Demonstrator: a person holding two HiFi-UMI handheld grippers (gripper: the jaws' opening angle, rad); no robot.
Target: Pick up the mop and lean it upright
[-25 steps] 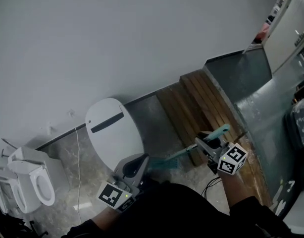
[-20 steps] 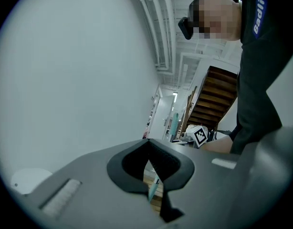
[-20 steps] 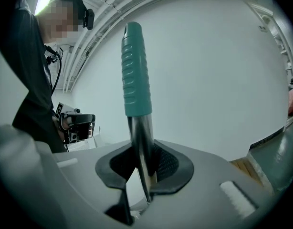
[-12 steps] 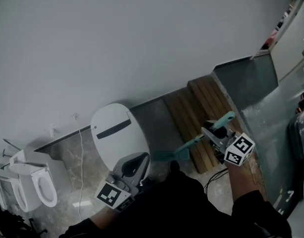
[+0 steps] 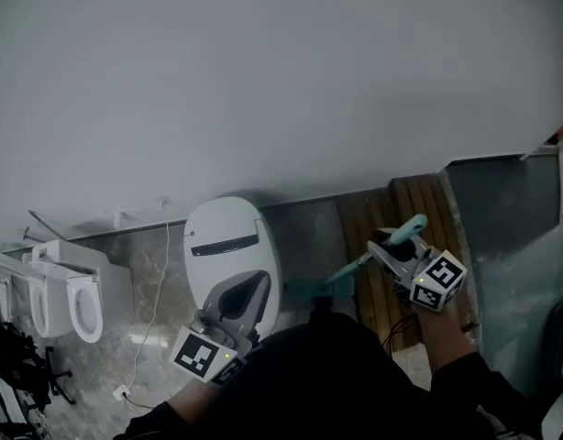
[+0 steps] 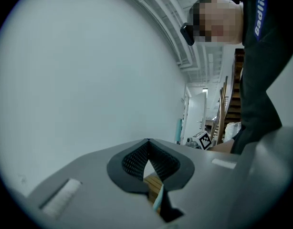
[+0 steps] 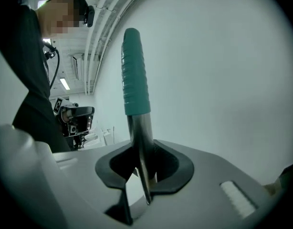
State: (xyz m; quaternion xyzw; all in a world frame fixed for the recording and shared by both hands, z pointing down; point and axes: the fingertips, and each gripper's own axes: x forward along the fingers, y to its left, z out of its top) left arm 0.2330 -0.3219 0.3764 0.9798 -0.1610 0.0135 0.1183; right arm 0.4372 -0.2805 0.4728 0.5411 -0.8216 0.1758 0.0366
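The mop has a teal grip [image 5: 410, 230] and a thin metal pole that slants down-left to a teal head [image 5: 309, 289] near the floor. My right gripper [image 5: 396, 250] is shut on the pole just below the grip. In the right gripper view the pole [image 7: 141, 147] passes between the jaws of the right gripper [image 7: 144, 168], and the teal grip [image 7: 133, 75] rises above them against the grey wall. My left gripper [image 5: 240, 301] hovers over a white oval lid [image 5: 228, 246]. The left gripper [image 6: 149, 149] is shut, its pads meeting at the tips with nothing held.
A plain grey wall [image 5: 263, 81] fills the upper view. Wooden planks [image 5: 410, 204] lie on the floor behind the right gripper. White toilets [image 5: 71, 291] stand at the left, with a white cable [image 5: 158, 282] on the marbled floor. A grey metal ramp [image 5: 511, 236] is at the right.
The head view has swung toward the wall, so planks and lid appear shifted. The right gripper keeps its hold on the mop pole, carried a little higher. The left gripper has barely moved.
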